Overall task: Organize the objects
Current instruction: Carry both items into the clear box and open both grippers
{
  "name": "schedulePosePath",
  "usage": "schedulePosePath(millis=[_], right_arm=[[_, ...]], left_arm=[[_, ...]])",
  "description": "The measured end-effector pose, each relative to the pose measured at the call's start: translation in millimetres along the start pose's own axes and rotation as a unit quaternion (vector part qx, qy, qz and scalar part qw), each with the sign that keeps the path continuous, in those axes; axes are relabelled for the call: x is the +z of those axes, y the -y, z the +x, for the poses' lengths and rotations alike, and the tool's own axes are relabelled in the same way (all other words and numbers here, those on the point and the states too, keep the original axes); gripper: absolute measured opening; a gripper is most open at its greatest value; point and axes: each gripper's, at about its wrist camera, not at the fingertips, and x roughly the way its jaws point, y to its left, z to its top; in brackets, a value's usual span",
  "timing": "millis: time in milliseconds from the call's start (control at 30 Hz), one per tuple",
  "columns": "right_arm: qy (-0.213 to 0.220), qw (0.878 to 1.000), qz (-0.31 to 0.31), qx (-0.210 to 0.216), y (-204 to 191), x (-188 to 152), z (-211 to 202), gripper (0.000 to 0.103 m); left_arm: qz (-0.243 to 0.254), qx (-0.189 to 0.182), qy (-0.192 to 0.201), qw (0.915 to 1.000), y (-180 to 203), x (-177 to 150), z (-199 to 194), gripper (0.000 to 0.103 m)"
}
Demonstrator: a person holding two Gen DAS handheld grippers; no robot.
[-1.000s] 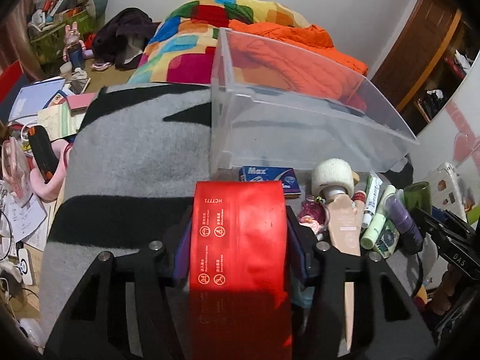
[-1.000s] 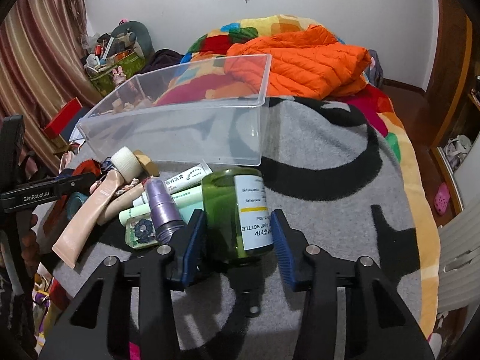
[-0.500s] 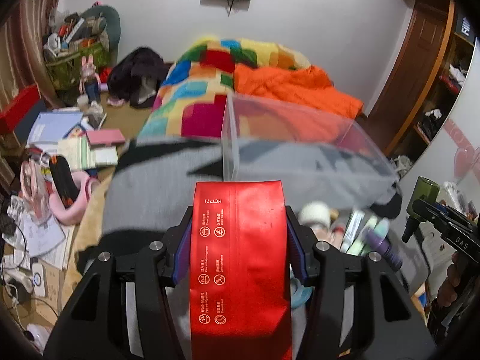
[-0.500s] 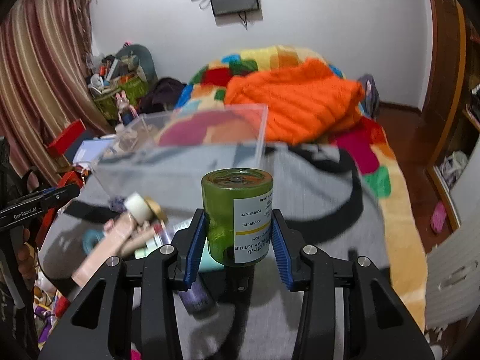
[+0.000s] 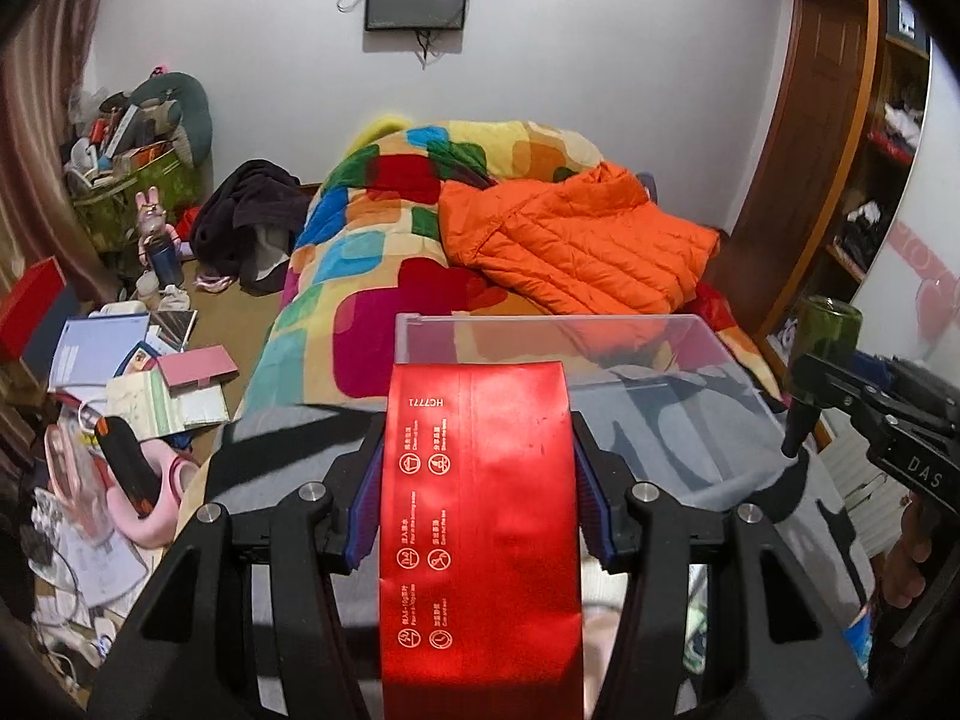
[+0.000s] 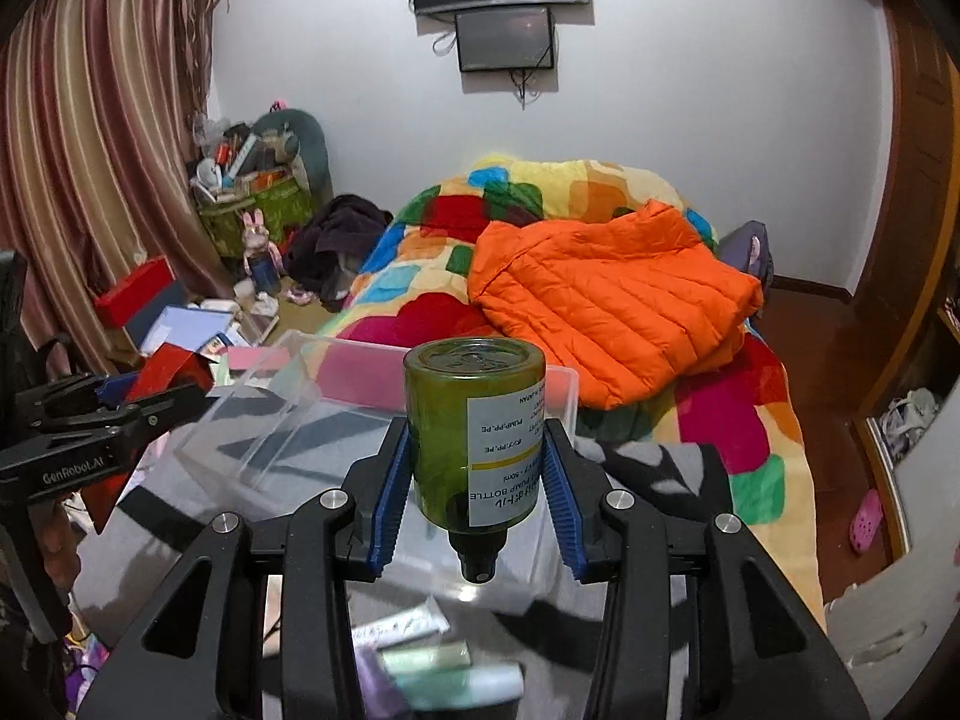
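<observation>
Red foil pouch (image 5: 480, 516) sits clamped between the blue pads of the left tongs (image 5: 478, 510), held up over the grey blanket (image 5: 678, 438) with the clear plastic bin (image 5: 708, 336) just beyond it. Right of that, green pump bottle (image 6: 474, 438) is gripped upside down, nozzle toward the camera, in the right tongs (image 6: 477, 480), above the same bin (image 6: 264, 414). Tubes (image 6: 444, 672) lie blurred on the blanket below; orange jacket (image 6: 606, 300) is on the bed behind.
</observation>
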Motion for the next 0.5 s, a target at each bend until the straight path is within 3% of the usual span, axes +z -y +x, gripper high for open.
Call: schedulePosePath(millis=[267,500], right_arm=[[-0.077,0.997,-0.025,0.003,-2,5,60,0.038],[-0.131,0.991,-0.041,0.013,-9,-6,97,0.038]], left_arm=[[0.018,0.002,-0.058,0.9982,10,23,59,0.054],[0.046,0.003,-0.104,0.9936,21,19,94,0.054]])
